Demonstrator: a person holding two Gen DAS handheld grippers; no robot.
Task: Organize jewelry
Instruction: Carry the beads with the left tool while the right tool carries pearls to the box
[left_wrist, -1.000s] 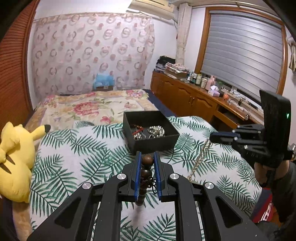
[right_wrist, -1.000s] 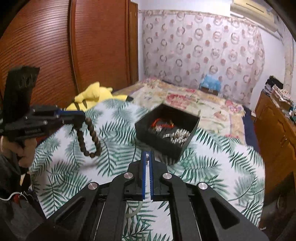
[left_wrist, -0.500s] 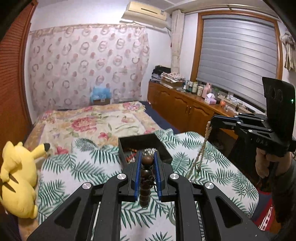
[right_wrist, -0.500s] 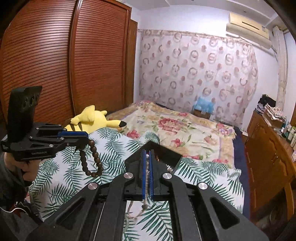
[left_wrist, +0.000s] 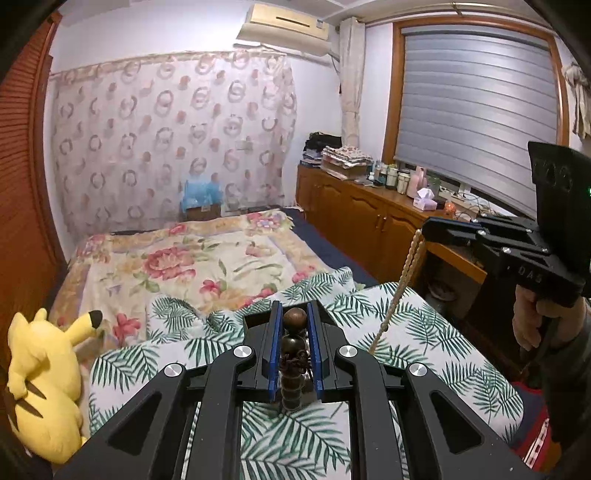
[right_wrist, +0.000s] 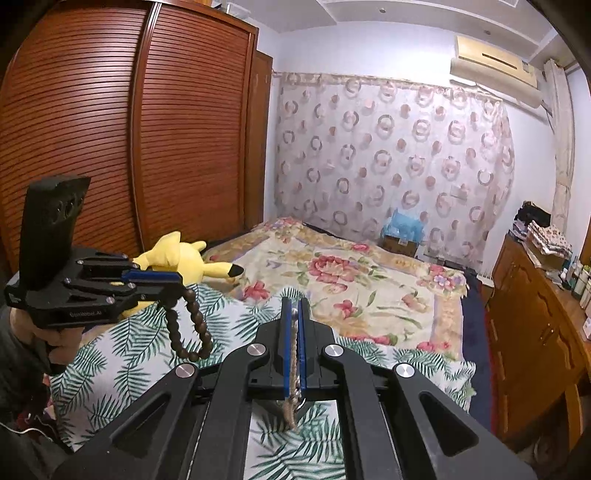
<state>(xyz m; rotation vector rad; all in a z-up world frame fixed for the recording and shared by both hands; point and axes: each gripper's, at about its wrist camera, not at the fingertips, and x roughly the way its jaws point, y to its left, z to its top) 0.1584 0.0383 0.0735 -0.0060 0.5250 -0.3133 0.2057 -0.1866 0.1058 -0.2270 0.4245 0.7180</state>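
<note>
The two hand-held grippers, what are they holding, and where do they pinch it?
Left hand-held gripper: the brown bead bracelet, pinched at its big top bead. Right hand-held gripper: the pale bead strand, pinched at its upper end.

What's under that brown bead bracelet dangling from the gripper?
The brown bead bracelet, clamped in the left gripper, hangs free above the palm-leaf bedspread. Nothing else shows beneath it; the gripper's own body covers the cloth nearer the camera.

A bracelet of dark brown wooden beads (right_wrist: 186, 328) hangs in a loop in the air above the leaf-print bedspread, at nine o'clock in the right wrist view. A thin strand of small cream beads (left_wrist: 400, 284) dangles straight down at three o'clock in the left view.
</note>
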